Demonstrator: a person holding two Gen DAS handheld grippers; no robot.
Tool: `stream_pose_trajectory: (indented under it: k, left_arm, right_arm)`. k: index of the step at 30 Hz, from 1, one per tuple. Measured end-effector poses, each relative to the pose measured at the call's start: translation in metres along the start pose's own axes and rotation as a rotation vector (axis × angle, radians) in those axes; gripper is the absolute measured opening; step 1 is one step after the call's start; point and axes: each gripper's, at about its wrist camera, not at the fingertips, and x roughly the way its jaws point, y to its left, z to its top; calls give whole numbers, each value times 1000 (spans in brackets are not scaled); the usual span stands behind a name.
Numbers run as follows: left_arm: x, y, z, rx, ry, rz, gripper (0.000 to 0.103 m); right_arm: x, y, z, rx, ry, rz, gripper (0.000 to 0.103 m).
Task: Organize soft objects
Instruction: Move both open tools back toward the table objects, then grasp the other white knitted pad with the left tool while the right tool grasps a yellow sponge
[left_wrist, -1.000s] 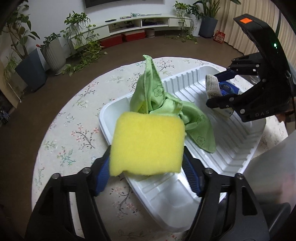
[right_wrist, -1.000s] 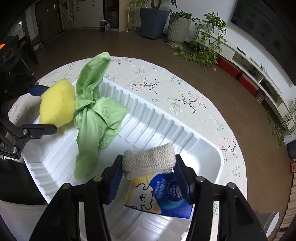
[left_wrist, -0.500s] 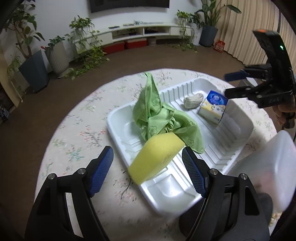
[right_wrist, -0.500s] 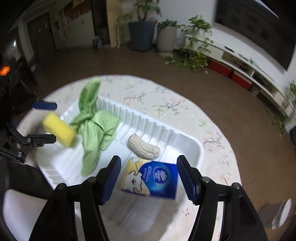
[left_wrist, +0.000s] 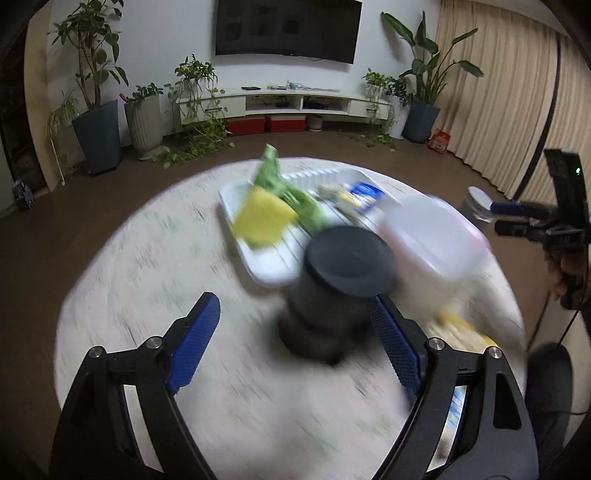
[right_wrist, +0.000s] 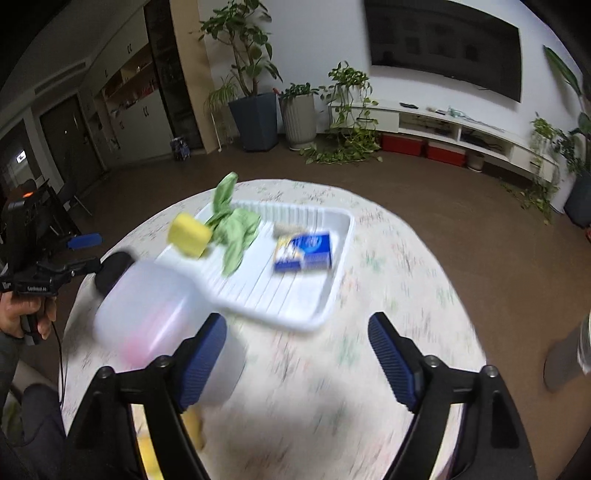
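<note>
A white ribbed tray (right_wrist: 295, 314) (left_wrist: 266, 269) sits on the round floral table. In it lie a yellow sponge (right_wrist: 189, 234) (left_wrist: 263, 220), a crumpled green cloth (right_wrist: 236, 229) (left_wrist: 291, 192), a small knitted roll (right_wrist: 286, 229) and a blue tissue pack (right_wrist: 304, 252) (left_wrist: 364, 192). My left gripper (left_wrist: 295, 339) is open and empty, back from the tray over the near table. My right gripper (right_wrist: 297, 354) is open and empty, also back from the tray. Both views are motion-blurred.
A black cylindrical container (left_wrist: 340, 284) (right_wrist: 112, 267) and a translucent white tub (left_wrist: 432, 240) (right_wrist: 162, 302) stand on the table near the tray's front end. Something yellow (left_wrist: 461, 332) lies by the table edge. Potted plants and a TV shelf line the far wall.
Both grippers let go of their objects, opened, then pulled back and up from the tray. The sponge, knitted roll and tissue pack now lie in the tray.
</note>
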Motion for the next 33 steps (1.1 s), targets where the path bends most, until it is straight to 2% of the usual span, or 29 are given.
stream_pose_trajectory:
  k: [4, 6, 9, 11, 16, 20, 24, 33]
  left_arm:
    - [-25, -25, -44, -78, -35, -50, 94]
    - [-32, -34, -62, -123, -42, -67, 103]
    - [-40, -52, -89, -167, -46, -64, 103]
    - [-39, -66, -105, -178, -29, -70, 103]
    - [-32, -106, -137, -160, 13, -67, 103]
    - [-21, -137, -151, -87, 48, -37, 103]
    - [-18, -147, -147, -34, 29, 17, 103]
    - [6, -151, -149, -26, 85, 17, 103]
  right_arm:
    - [-27, 25, -55, 41, 6, 35, 92]
    - [-37, 40, -81, 65, 8, 44, 98]
    - [-46, 61, -108, 90, 8, 42, 102]
    - [-50, 76, -127, 97, 0, 4, 102]
    - [-49, 101, -158, 97, -3, -35, 102]
    - [-36, 110, -169, 93, 36, -53, 101]
    - [-36, 111, -165, 68, 10, -80, 100]
    - [-3, 116, -154, 37, 56, -48, 100]
